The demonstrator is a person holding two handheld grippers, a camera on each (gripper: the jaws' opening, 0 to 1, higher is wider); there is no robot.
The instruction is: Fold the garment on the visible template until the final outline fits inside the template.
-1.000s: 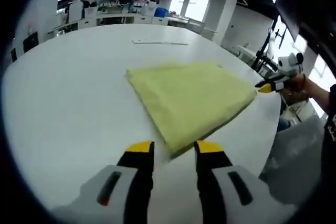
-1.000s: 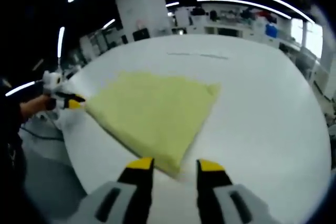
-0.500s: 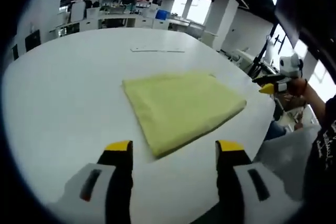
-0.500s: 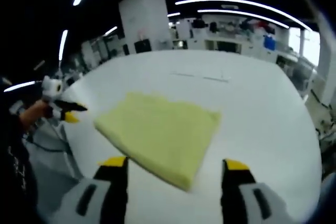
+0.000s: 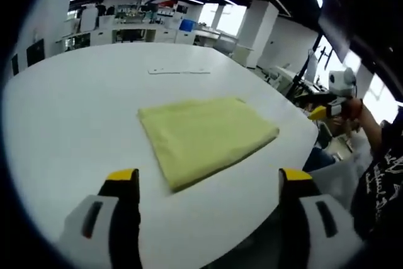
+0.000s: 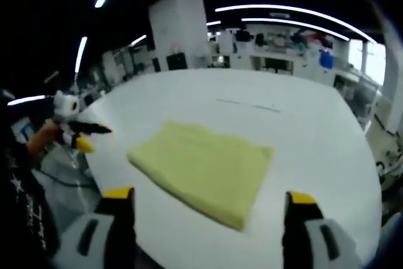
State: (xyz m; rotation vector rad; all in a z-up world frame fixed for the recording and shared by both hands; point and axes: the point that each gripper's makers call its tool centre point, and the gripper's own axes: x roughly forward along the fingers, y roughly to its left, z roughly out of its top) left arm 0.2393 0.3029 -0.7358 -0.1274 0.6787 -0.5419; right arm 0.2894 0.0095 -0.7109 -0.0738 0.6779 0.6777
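Note:
A pale yellow garment lies folded into a flat rectangle on the white table; in the right gripper view the garment sits mid-table. My left gripper stands open, back from the garment's near corner, with nothing between its yellow-tipped fingers. My right gripper is open too, off the opposite near corner and empty. The right gripper shows at the far right of the left gripper view, held by a hand. The left gripper shows at the left of the right gripper view. A thin template line lies beyond the garment.
The white table's edge runs close below both grippers. The person's hand and dark sleeve are at the right. Lab benches and shelves stand in the background, and a white pillar rises behind the table.
Both grippers have opened wide and drawn back from the garment's near corners, letting go of the cloth. The garment now lies flat, looking smaller and farther off in both views.

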